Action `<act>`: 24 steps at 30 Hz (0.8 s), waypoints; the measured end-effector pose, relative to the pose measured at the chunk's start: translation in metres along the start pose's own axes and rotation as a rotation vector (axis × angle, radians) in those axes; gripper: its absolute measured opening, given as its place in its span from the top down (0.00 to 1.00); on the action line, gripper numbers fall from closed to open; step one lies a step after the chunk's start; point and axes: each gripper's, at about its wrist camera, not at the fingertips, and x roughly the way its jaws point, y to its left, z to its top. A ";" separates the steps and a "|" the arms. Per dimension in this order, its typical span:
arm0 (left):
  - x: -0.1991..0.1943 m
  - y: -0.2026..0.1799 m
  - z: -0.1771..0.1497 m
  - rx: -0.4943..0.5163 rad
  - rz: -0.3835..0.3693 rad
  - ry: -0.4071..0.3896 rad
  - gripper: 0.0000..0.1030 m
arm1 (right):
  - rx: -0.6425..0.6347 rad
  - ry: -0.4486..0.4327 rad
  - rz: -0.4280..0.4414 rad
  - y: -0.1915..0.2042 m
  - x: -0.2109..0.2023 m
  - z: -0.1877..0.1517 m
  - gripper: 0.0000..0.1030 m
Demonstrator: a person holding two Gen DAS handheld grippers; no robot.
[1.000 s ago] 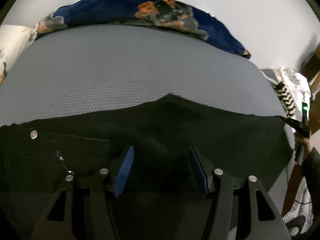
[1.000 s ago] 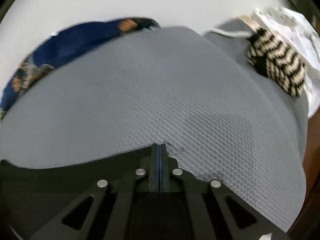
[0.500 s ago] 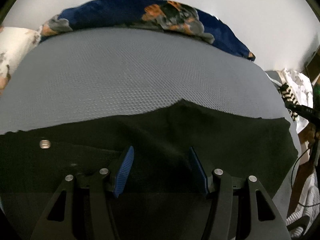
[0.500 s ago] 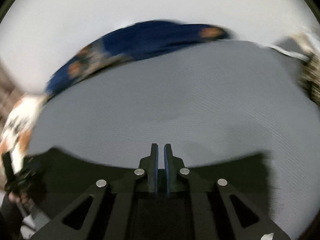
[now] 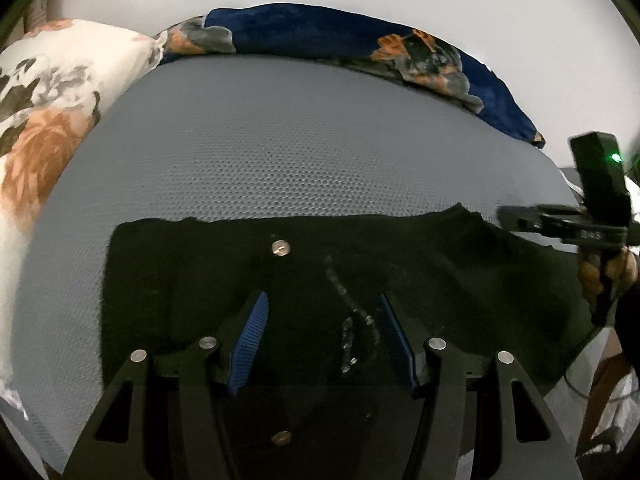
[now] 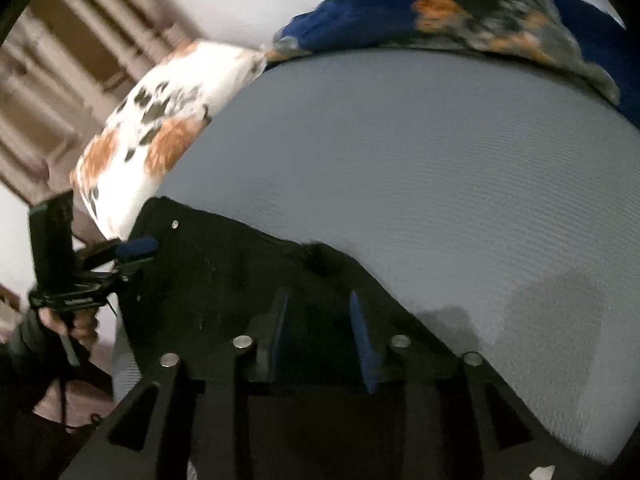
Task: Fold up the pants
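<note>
So the black pants (image 5: 304, 280) are lying flat on the grey mattress (image 5: 280, 152), near edge, waist button (image 5: 280, 247) facing up. The left wrist view gives you the zipper and button up close between the left tool (image 5: 322, 334), which is spread and not pinching anything; the right wrist view instead shows the pants' folded corner and the white flowery pillow (image 6: 160, 132) just past it. The right tool (image 6: 320, 340) is opening with only cloth under it, not pinched. A second ago it was pressed together out at the far end of the pants; now it's swung over by the left one. Plenty of bare mattress up to the blue blanket (image 5: 360, 36).
</note>
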 end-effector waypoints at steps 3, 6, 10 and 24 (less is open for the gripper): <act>-0.001 0.008 -0.004 -0.004 -0.012 0.006 0.44 | -0.018 0.046 0.017 0.003 0.019 0.008 0.71; 0.001 0.011 -0.007 -0.006 -0.021 0.004 0.44 | -0.034 0.080 0.020 0.004 0.031 0.010 0.71; 0.005 0.013 -0.009 0.013 -0.026 0.006 0.44 | -0.072 0.084 0.027 0.008 0.034 0.012 0.90; 0.011 0.013 -0.012 0.036 -0.020 0.007 0.44 | -0.020 0.003 -0.125 0.005 0.045 0.024 0.85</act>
